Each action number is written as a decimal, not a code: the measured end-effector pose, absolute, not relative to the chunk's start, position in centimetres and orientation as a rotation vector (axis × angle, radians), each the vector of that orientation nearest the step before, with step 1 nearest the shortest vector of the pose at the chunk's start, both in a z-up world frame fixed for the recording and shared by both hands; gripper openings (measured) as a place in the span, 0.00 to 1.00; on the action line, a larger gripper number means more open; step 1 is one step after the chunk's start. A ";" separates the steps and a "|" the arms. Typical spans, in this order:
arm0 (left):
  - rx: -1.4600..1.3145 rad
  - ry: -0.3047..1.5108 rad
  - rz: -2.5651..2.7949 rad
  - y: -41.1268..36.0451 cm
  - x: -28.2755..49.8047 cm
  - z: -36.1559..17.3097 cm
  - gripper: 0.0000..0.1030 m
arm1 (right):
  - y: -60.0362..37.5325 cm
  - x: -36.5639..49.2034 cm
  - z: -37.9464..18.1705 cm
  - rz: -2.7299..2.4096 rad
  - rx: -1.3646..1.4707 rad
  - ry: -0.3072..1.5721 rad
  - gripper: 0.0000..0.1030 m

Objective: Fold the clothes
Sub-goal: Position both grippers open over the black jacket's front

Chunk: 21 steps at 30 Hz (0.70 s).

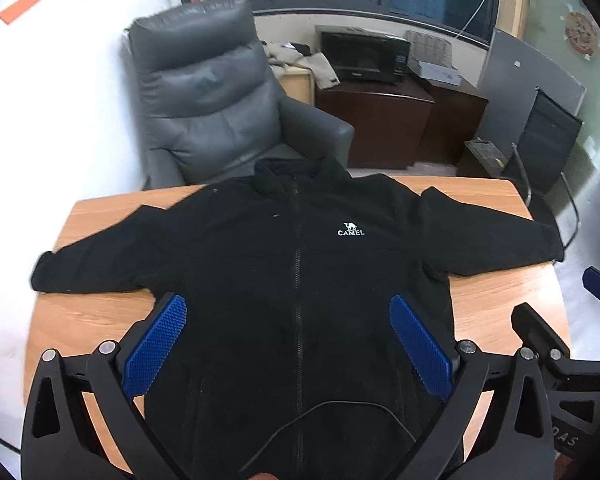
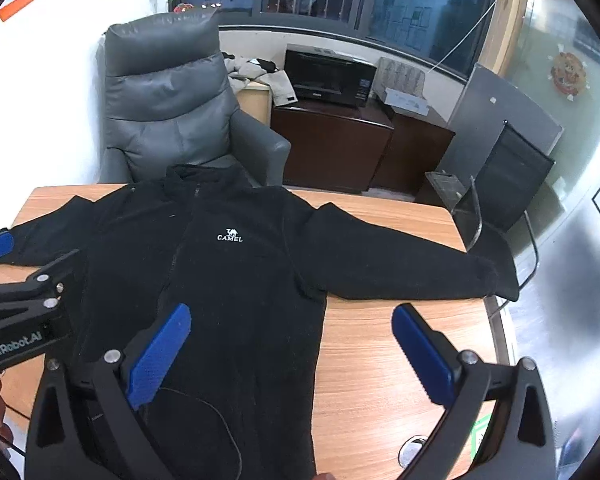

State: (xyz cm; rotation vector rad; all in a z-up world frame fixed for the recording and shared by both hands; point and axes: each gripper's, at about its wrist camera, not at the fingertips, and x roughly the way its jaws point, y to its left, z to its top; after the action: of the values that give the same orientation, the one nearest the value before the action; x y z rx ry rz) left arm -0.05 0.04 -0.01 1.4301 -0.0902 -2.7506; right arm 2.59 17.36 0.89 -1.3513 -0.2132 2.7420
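Wooden table w/ black jacket flat; both hand-held grippers apart.

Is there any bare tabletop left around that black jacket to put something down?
Yes: bare table shows beside the jacket body, below its outstretched sleeve. A smaller patch lies under the other sleeve. The middle and far edge are covered.

Work surface: wooden table.
Black fleece jacket lies flat on it, front up, zipped, both sleeves spread outward.
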 end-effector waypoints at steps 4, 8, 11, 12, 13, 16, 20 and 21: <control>1.361 -0.205 -2.718 0.6 -1.3 -0.5 1.00 | 17.2 2.3 0.9 2.735 -1.383 -0.164 1.00; 1.357 -0.219 -2.717 2.6 -2.0 -1.9 1.00 | 18.1 -0.1 -0.2 2.698 -1.446 -0.081 1.00; 1.399 -0.221 -2.728 3.8 -2.9 -3.2 1.00 | 20.9 -1.1 -1.7 2.722 -1.418 -0.017 1.00; 1.413 -0.221 -2.722 4.2 -3.6 -3.9 1.00 | 20.9 -2.4 -2.6 2.697 -1.424 -0.015 1.00; 1.423 -0.229 -2.715 5.3 -4.2 -4.7 1.00 | 21.1 -3.5 -3.5 2.675 -1.430 -0.010 1.00; 1.454 -0.220 -2.703 8.3 -6.3 -6.6 1.00 | 25.0 -5.4 -5.1 2.645 -1.436 0.024 1.00; 1.501 -0.179 -2.694 12.0 -9.2 -8.9 1.00 | 31.4 -7.9 -7.8 2.613 -1.440 -0.003 1.00; 1.515 -0.171 -2.693 13.0 -9.9 -9.4 1.00 | 33.1 -8.5 -8.5 2.604 -1.451 -0.009 1.00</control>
State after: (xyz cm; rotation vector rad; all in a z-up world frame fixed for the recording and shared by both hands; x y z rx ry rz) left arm -9.92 12.99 -9.42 1.5147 -0.1711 -2.6927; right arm -8.46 33.06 -8.45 -1.4514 -0.0094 2.6042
